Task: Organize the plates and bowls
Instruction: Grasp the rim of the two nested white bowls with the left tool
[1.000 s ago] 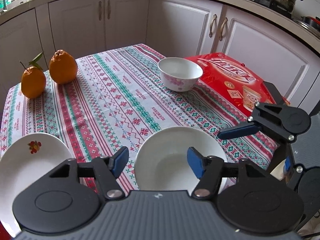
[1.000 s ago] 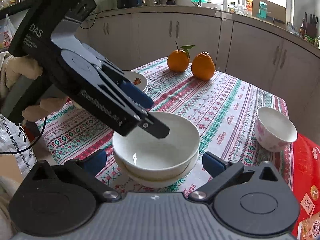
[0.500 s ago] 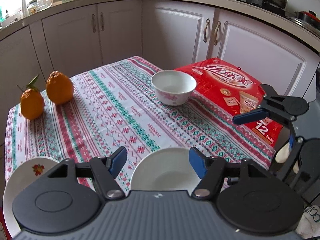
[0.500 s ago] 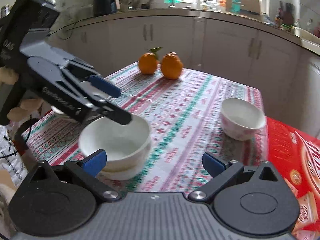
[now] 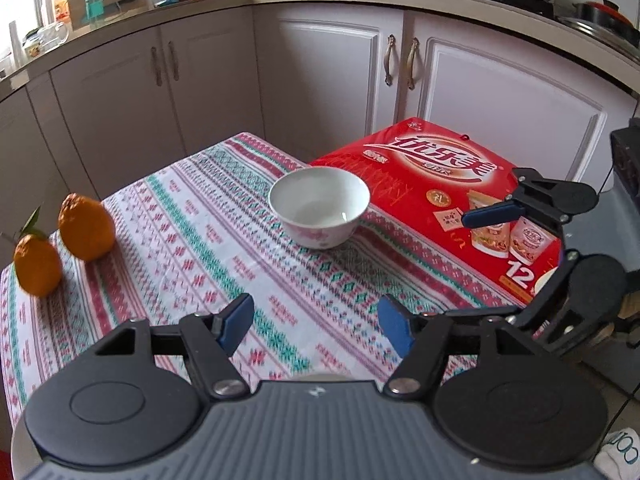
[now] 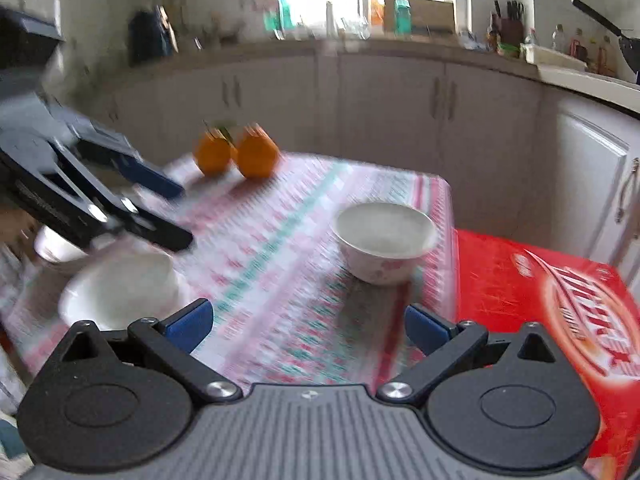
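The small white bowl with pink flowers stands upright on the patterned tablecloth, near the table's far corner, its side just beside the edge of the red carton; whether the two touch I cannot tell. It holds nothing that I can see. From my right wrist view the same bowl sits ahead and slightly right of centre, blurred.

A second white bowl sits on a plate at the near left edge of the table in my right view, low beside my right gripper's left finger. Behind it, another white dish shows partly under my other gripper; the blur hides its details.

My left gripper hangs above the cloth with its jaws spread wide and nothing between the blue pads. A thin white rim peeks out just under its body. My right gripper is likewise released, jaws wide apart, empty, pointing toward the flowered bowl. Each gripper shows in the other's view: the right one at the right edge over the carton, the left one at the left above the stacked bowl and plate.

Two oranges rest side by side on the cloth's far left part, one with a leaf. White cabinets wrap around behind the table.
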`<state>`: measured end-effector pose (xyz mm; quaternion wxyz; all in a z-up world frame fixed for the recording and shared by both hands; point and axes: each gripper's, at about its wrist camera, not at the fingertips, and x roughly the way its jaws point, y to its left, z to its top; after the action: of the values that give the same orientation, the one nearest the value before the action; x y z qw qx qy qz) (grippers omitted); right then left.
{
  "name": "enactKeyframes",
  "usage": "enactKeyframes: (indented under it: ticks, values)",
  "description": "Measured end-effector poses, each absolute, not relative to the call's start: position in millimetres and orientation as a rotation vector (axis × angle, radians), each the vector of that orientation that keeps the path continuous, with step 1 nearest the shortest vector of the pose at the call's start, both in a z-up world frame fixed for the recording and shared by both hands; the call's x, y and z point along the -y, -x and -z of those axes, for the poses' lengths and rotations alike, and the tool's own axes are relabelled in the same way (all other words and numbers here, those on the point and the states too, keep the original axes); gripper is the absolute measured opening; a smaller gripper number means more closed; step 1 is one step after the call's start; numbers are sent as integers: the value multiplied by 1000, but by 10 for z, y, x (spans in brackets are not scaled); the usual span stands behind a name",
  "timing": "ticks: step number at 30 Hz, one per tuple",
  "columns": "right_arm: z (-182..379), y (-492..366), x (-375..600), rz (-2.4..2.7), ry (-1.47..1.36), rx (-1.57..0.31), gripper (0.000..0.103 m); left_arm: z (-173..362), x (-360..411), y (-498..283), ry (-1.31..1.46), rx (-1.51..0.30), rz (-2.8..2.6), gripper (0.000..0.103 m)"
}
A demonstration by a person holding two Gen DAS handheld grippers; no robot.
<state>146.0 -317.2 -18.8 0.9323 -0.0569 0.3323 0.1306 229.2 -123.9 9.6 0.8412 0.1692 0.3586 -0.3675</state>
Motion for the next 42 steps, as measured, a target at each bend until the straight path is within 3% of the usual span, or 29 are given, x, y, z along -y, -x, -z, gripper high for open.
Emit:
enactKeyframes:
  ticks: [5, 25, 34, 42]
  values:
    - [272, -1621, 3204, -215, 259, -644, 103, -77, 1452, -2506, -390, -764, 790, 69]
    - [552, -2549, 3506, -354, 188, -662, 103, 400, 2222, -3601, -427, -858, 815, 68]
    - [650, -2737, 3511, -371, 183, -691, 93, 530, 2313, -3814, -397, -905, 827, 58]
    - [652, -2753, 3545, -364, 161, -689, 87, 553, 2410, -3877, -401, -919, 846, 56]
